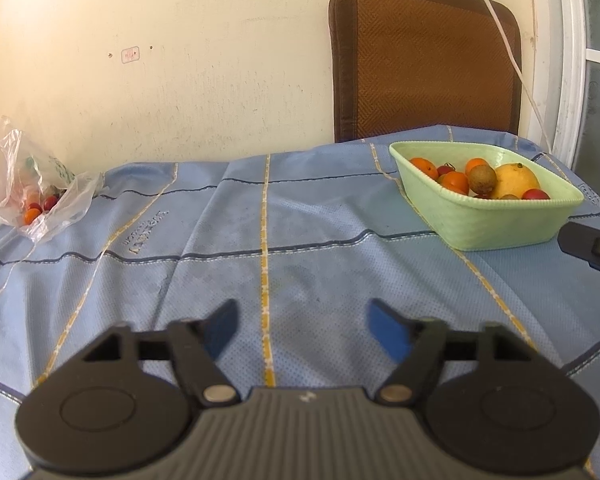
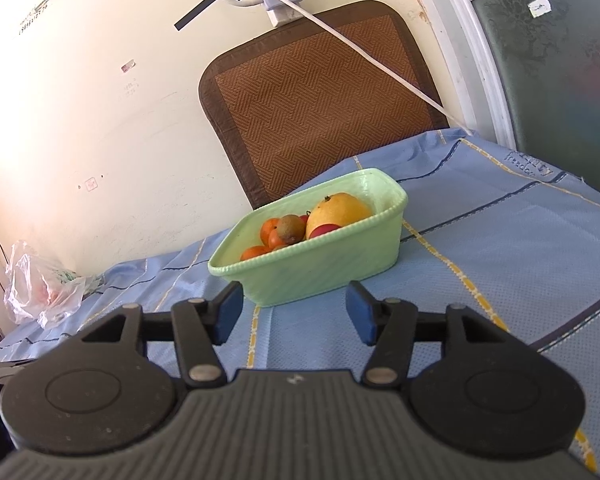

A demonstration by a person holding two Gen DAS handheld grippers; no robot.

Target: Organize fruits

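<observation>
Most of the fruit already sits in the green basket (image 2: pixel 320 276), which stands just ahead of the right tongs (image 2: pixel 296 312) and well off to the right of the left tongs (image 1: pixel 302 332). In it are a big yellow mango (image 2: pixel 342 210), several small oranges (image 1: pixel 424 166), a brown kiwi-like fruit (image 2: pixel 291 227) and a few red ones. Both pairs of tongs stand open with nothing between their blue pads, over the blue checked cloth (image 1: pixel 300 240) on the surface. What seems left is the clear plastic bag (image 1: pixel 24 184), far ahead and to the left of the left tongs, with a few small red and orange fruits inside. By my reckoning the job is well over halfway, with only the bag to empty.
</observation>
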